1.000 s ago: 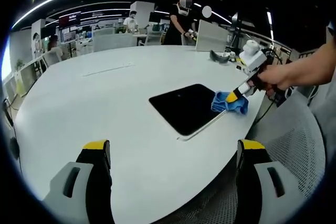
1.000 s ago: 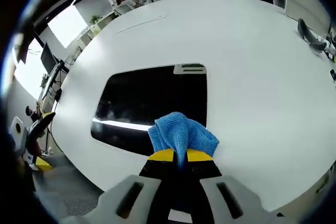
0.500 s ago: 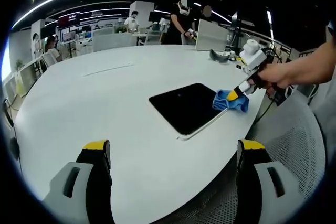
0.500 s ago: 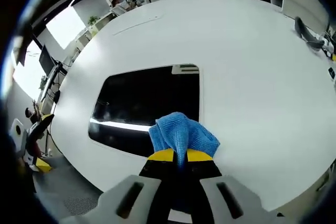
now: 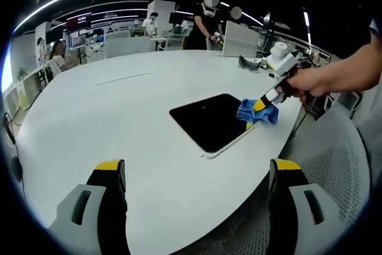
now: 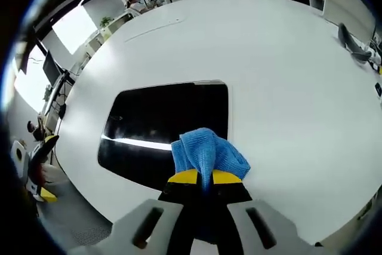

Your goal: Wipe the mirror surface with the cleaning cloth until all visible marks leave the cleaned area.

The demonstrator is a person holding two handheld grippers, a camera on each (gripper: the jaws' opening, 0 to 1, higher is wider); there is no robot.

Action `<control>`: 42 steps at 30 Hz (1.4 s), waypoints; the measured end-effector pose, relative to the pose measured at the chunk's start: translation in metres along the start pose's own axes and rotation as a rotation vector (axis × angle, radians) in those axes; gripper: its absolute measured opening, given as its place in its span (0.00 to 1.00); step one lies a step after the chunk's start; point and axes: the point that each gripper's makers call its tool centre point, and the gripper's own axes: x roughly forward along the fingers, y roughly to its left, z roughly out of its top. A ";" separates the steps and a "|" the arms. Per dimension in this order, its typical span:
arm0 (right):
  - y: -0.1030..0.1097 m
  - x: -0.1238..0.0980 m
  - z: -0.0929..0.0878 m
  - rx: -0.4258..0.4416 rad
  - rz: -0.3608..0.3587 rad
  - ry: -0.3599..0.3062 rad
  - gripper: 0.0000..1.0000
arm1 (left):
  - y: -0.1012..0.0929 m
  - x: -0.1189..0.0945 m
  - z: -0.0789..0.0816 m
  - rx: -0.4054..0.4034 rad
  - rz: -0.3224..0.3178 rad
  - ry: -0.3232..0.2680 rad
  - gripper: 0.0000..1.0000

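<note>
A dark rectangular mirror (image 5: 210,119) (image 6: 161,123) lies flat on the white oval table (image 5: 107,117). My right gripper (image 6: 206,177) is shut on a blue cleaning cloth (image 6: 208,153), which hangs over the mirror's near corner. In the left gripper view the same cloth (image 5: 256,111) sits at the mirror's right corner, held by the right gripper (image 5: 260,105) in a person's hand (image 5: 310,85). My left gripper (image 5: 197,174) stands open over the table's near edge, well short of the mirror, with nothing between its fingers.
A dark curved object (image 5: 249,64) (image 6: 352,37) lies on the table's far side near a grey monitor back (image 5: 240,40). People stand at desks (image 5: 128,43) beyond the table. A mesh chair (image 5: 334,165) sits off the table's right edge.
The right gripper has carried the cloth a little further onto the mirror's corner. The left gripper has stayed still.
</note>
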 end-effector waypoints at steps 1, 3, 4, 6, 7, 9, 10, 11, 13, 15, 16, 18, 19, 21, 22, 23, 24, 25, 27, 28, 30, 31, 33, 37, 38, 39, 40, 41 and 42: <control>-0.001 0.001 0.002 0.000 -0.001 -0.001 0.00 | 0.000 0.000 0.000 0.000 0.000 0.000 0.99; -0.002 0.002 0.005 0.002 -0.004 -0.001 0.00 | 0.001 0.000 0.001 -0.003 0.003 -0.005 0.99; -0.002 0.003 0.006 0.002 -0.005 -0.002 0.00 | 0.001 -0.001 0.002 -0.006 0.006 -0.007 0.99; -0.003 0.004 0.008 0.003 -0.008 -0.001 0.00 | 0.004 -0.002 0.005 -0.012 0.017 -0.024 0.99; -0.003 0.004 0.008 0.002 -0.010 0.000 0.00 | 0.004 -0.003 0.007 -0.014 0.019 -0.032 0.99; -0.004 0.005 0.011 -0.002 -0.014 0.003 0.00 | 0.004 -0.004 0.008 -0.007 0.022 -0.040 0.99; -0.004 0.005 0.012 -0.003 -0.015 0.002 0.00 | 0.004 -0.003 0.008 -0.006 0.020 -0.040 0.99; -0.004 0.006 0.013 -0.003 -0.016 0.002 0.00 | 0.004 -0.003 0.008 -0.007 0.019 -0.039 0.99; -0.005 0.007 0.016 -0.002 -0.015 0.001 0.00 | 0.003 -0.003 0.008 -0.010 0.019 -0.039 0.99; -0.006 0.008 0.018 -0.005 -0.017 0.000 0.00 | 0.004 -0.002 0.008 -0.010 0.017 -0.037 0.99; -0.006 0.009 0.019 -0.008 -0.018 0.001 0.00 | 0.003 -0.002 0.007 -0.009 0.016 -0.034 0.99; -0.007 0.010 0.023 -0.010 -0.020 0.000 0.00 | 0.003 -0.002 0.008 -0.005 0.016 -0.037 0.99; -0.008 0.011 0.024 -0.009 -0.020 -0.001 0.00 | 0.002 -0.002 0.009 -0.003 0.016 -0.037 0.99; -0.009 0.013 0.028 -0.005 -0.023 -0.001 0.00 | 0.002 -0.002 0.008 -0.004 0.015 -0.035 0.99; -0.009 0.013 0.029 -0.006 -0.024 0.000 0.00 | 0.002 -0.002 0.008 -0.003 0.014 -0.034 0.99; -0.009 0.014 0.031 -0.009 -0.026 0.000 0.00 | 0.002 -0.002 0.007 -0.002 0.014 -0.031 0.99; -0.010 0.015 0.033 -0.009 -0.027 0.000 0.00 | 0.003 -0.002 0.007 -0.002 0.014 -0.030 0.99; -0.011 0.016 0.036 -0.010 -0.029 -0.001 0.00 | 0.002 -0.002 0.007 -0.001 0.014 -0.032 0.99; -0.012 0.018 0.041 -0.008 -0.028 -0.003 0.00 | 0.003 -0.002 0.007 -0.001 0.016 -0.029 0.99; -0.013 0.019 0.042 -0.006 -0.027 -0.003 0.00 | 0.003 -0.002 0.006 -0.002 0.016 -0.028 0.99; -0.014 0.020 0.045 -0.006 -0.028 -0.003 0.00 | 0.003 -0.002 0.006 0.000 0.018 -0.027 0.99; -0.014 0.021 0.047 -0.008 -0.029 -0.003 0.00 | 0.003 -0.001 0.006 -0.001 0.017 -0.023 0.99; -0.015 0.021 0.048 -0.012 -0.032 0.000 0.00 | 0.002 -0.001 0.004 0.002 0.017 -0.012 0.99; -0.015 0.023 0.052 -0.021 -0.034 -0.001 0.00 | 0.002 -0.001 0.004 0.006 0.016 -0.012 0.99; -0.015 0.024 0.053 -0.021 -0.035 -0.001 0.00 | 0.002 -0.001 0.004 0.005 0.016 -0.012 0.99; -0.015 0.024 0.054 -0.023 -0.035 -0.002 0.00 | 0.003 -0.001 0.004 0.004 0.019 -0.013 0.99; -0.015 0.025 0.055 -0.025 -0.036 -0.001 0.00 | 0.003 -0.001 0.004 0.003 0.020 -0.014 0.99; -0.015 0.025 0.056 -0.027 -0.036 -0.001 0.00 | 0.003 -0.002 0.004 -0.001 0.019 -0.016 0.99; -0.015 0.026 0.058 -0.032 -0.037 0.001 0.00 | 0.003 -0.002 0.005 -0.002 0.019 -0.016 0.99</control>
